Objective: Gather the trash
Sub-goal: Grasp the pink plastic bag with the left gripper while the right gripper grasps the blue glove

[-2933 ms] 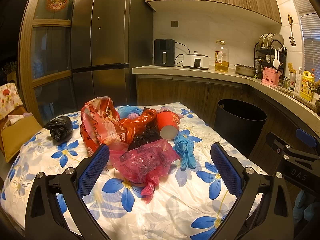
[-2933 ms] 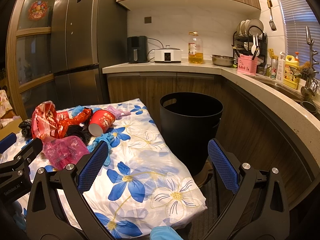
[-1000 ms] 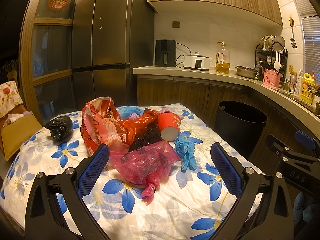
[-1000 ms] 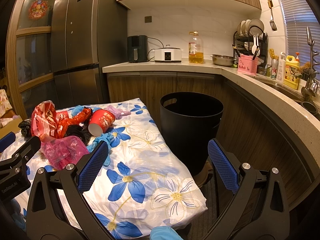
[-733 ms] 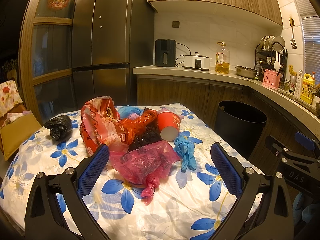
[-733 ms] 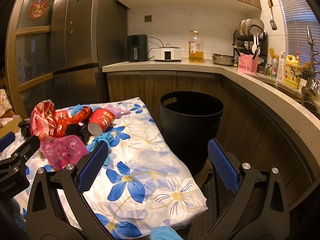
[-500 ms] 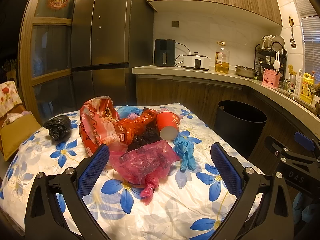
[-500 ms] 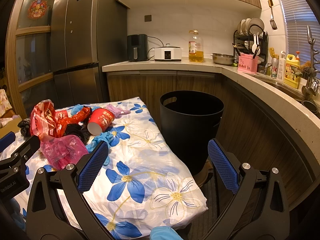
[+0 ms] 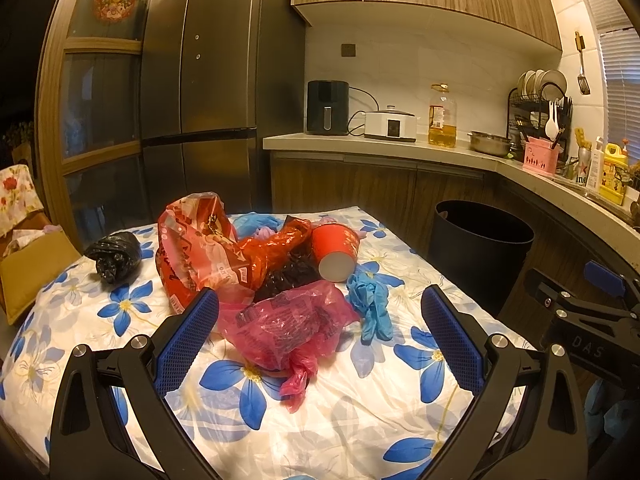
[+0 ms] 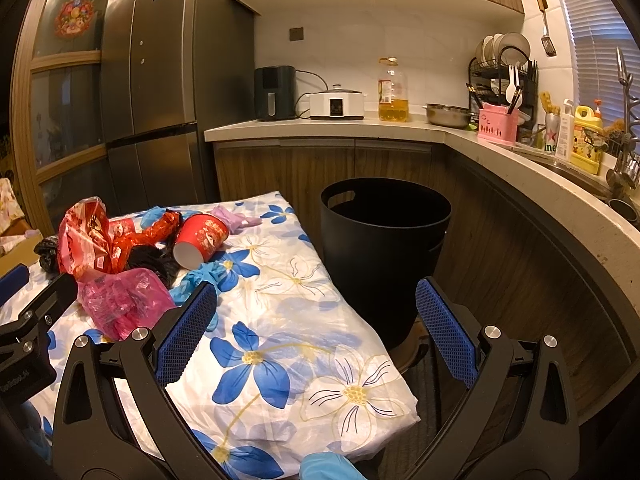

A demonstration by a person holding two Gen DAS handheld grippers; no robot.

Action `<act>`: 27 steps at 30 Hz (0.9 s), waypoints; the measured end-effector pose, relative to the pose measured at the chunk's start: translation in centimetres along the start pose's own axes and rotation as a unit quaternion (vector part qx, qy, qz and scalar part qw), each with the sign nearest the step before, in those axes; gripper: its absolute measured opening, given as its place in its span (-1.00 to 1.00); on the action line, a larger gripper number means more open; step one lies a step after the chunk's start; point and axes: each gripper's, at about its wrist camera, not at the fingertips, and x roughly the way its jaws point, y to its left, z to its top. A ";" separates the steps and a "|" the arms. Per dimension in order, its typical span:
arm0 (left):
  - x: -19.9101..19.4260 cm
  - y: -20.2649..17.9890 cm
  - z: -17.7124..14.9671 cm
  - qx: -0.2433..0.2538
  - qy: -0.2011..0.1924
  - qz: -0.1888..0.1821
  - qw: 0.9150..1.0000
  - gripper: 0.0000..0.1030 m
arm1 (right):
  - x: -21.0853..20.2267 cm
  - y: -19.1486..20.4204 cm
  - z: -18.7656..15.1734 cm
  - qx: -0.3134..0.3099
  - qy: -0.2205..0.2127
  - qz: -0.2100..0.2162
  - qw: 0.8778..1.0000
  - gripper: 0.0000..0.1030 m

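Trash lies heaped on a table under a blue-flowered cloth (image 9: 360, 412): a pink plastic bag (image 9: 292, 326) nearest me, a red printed bag (image 9: 200, 248), a tipped red paper cup (image 9: 334, 250), crumpled blue gloves (image 9: 370, 300) and a black bag (image 9: 116, 256) at the left. My left gripper (image 9: 320, 328) hangs open just before the pink bag, holding nothing. My right gripper (image 10: 316, 320) is open over the table's right corner, with the cup (image 10: 200, 242) and pink bag (image 10: 124, 304) off to its left. A black bin (image 10: 384, 248) stands on the floor to the table's right.
A dark fridge (image 9: 216, 92) stands behind the table. The counter (image 10: 500, 152) curves round the right with an air fryer, cooker, oil bottle, dish rack and sink. A chair with a yellow cushion (image 9: 28, 268) sits at the left. A blue-gloved hand (image 10: 328, 466) shows at the bottom.
Both views have drifted only slightly. Both grippers stay open and the trash has not moved.
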 end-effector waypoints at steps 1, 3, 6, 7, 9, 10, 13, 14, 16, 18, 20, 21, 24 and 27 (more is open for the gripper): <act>0.1 0.0 -0.1 -0.001 0.001 0.000 1.000 0.89 | 0.1 0.0 0.0 0.001 0.000 0.001 1.000 0.90; 0.3 0.2 -0.2 -0.005 0.003 -0.002 1.000 0.89 | 0.5 0.3 0.0 0.000 0.001 0.001 1.000 0.90; 0.5 0.7 -0.4 -0.010 0.002 -0.002 1.000 0.89 | 0.8 0.4 0.0 0.000 0.000 0.005 1.000 0.90; 0.6 0.8 -0.5 -0.011 0.001 0.000 1.000 0.89 | 1.0 0.5 0.0 0.000 -0.001 0.007 1.000 0.90; 0.7 1.1 -0.6 -0.016 -0.002 -0.001 1.000 0.89 | 1.4 0.7 -0.2 -0.002 -0.003 0.013 1.000 0.90; 0.7 1.3 -0.8 -0.020 -0.004 0.001 1.000 0.89 | 1.6 0.8 -0.3 -0.003 -0.003 0.017 1.000 0.90; 1.3 2.1 -1.4 -0.025 -0.007 0.005 1.000 0.80 | 2.7 1.5 -0.7 -0.008 -0.001 0.034 0.999 0.88; 1.7 2.4 -1.6 -0.027 -0.005 0.006 1.000 0.78 | 2.9 1.6 -0.7 -0.008 -0.001 0.036 0.999 0.86; 2.6 3.0 -2.1 -0.037 0.003 0.006 0.999 0.74 | 3.8 2.1 -1.0 -0.011 0.001 0.044 0.999 0.70; 3.3 3.6 -2.7 -0.044 0.008 0.004 0.999 0.58 | 4.7 2.5 -1.3 -0.012 0.009 0.057 0.998 0.60; 4.3 4.0 -3.2 -0.046 0.017 0.002 0.999 0.48 | 5.5 2.8 -1.6 -0.011 0.015 0.066 0.998 0.59; 4.7 4.2 -3.4 -0.049 0.020 0.001 0.999 0.48 | 5.8 3.0 -1.7 -0.012 0.019 0.069 0.997 0.59; 6.1 4.7 -4.0 -0.064 0.035 -0.002 0.997 0.41 | 6.9 3.4 -1.9 -0.014 0.030 0.076 0.997 0.59; 7.5 4.6 -4.7 -0.058 0.058 0.000 0.997 0.20 | 8.0 3.8 -2.1 -0.015 0.037 0.084 0.996 0.59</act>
